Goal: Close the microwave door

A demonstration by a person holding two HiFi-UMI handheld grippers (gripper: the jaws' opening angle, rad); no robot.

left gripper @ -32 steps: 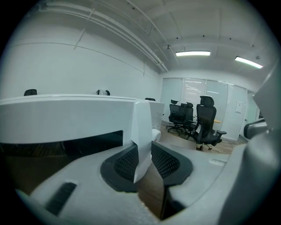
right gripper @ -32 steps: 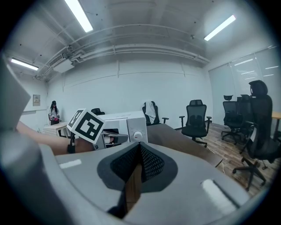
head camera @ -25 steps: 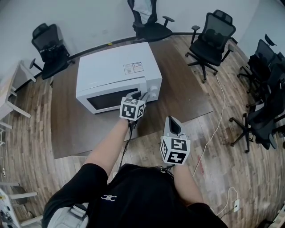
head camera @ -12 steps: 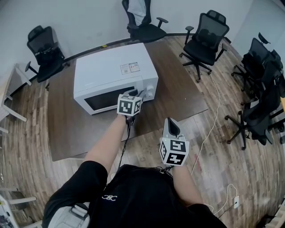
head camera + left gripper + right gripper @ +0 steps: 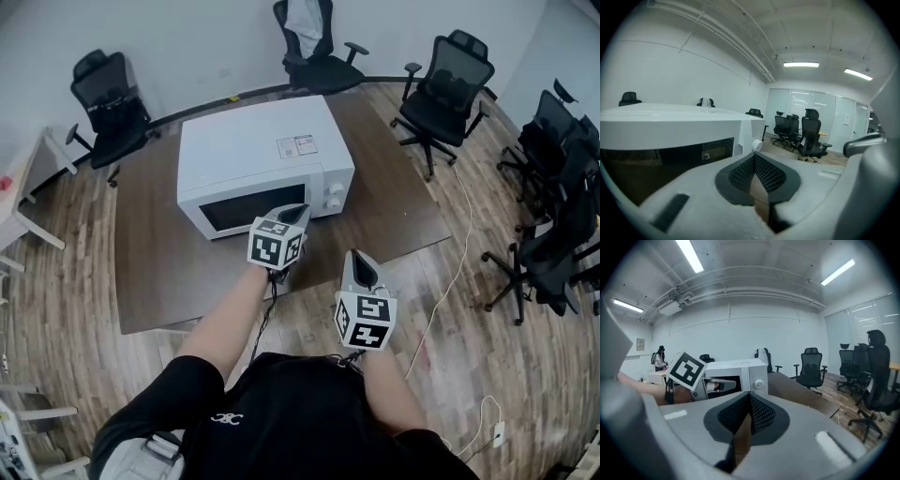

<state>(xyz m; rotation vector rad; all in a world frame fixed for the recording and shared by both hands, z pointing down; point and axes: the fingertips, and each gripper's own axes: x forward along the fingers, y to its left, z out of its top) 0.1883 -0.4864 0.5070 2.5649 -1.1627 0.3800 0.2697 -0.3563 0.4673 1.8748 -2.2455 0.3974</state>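
The white microwave stands on the brown table with its dark-windowed door flush against the front and two knobs at its right. My left gripper hovers a little in front of the door, apart from it, shut with nothing between its pads. In the left gripper view those pads meet, and the microwave fills the left side. My right gripper is held lower, off the table's near edge, also shut and empty. The right gripper view shows the microwave and the left gripper's marker cube.
Black office chairs stand round the table's far side and at the right wall. A white cable runs across the wooden floor. A white desk is at the left. A person stands far off.
My left gripper has drawn back from the microwave's front toward me, and its jaws have closed. The right gripper has stayed low near my body.
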